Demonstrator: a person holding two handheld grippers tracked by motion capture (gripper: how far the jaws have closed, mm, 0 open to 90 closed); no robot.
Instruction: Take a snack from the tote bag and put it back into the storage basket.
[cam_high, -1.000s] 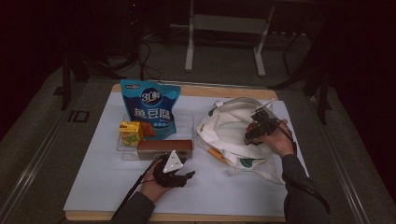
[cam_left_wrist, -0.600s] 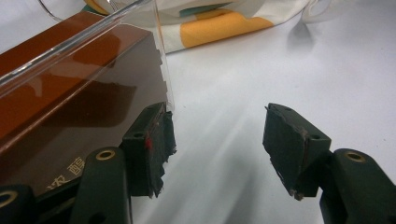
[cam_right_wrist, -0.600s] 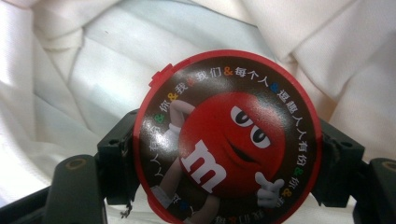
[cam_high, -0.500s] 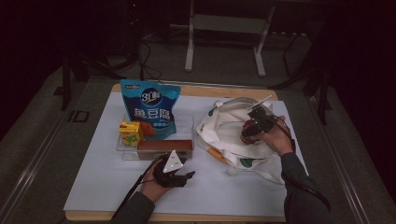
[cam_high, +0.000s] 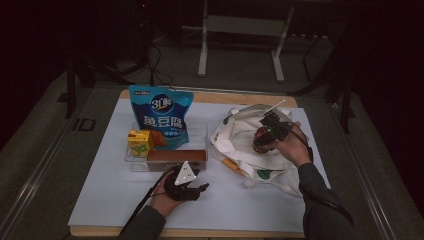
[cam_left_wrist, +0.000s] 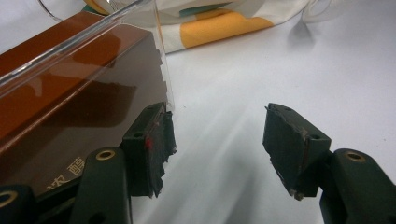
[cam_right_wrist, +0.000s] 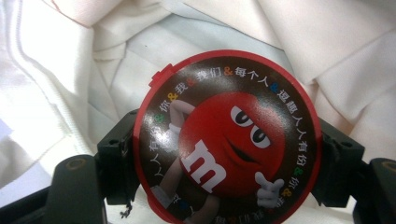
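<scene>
My right gripper (cam_high: 265, 137) hangs over the open white tote bag (cam_high: 234, 146), shut on a round red candy tin (cam_high: 260, 134). In the right gripper view the tin's lid (cam_right_wrist: 228, 140), with a red cartoon figure, sits between the black fingers (cam_right_wrist: 116, 156) above the bag's cloth (cam_right_wrist: 84, 56). My left gripper (cam_high: 196, 187) rests on the white mat at the front, jaws open and nothing between them (cam_left_wrist: 217, 135). Its left pad (cam_left_wrist: 152, 144) lies beside the corner of the clear tray (cam_left_wrist: 161, 70) and the brown box (cam_left_wrist: 70, 102).
The clear tray (cam_high: 200, 131) also holds a blue snack pouch (cam_high: 161, 112), a yellow juice carton (cam_high: 140, 142) and the brown box (cam_high: 176, 155). The white mat (cam_high: 100, 195) covers the wooden table. Dark stands and cables lie on the floor beyond the far edge.
My right gripper with the tin has risen a little over the bag and shifted slightly left. The left gripper has not moved.
</scene>
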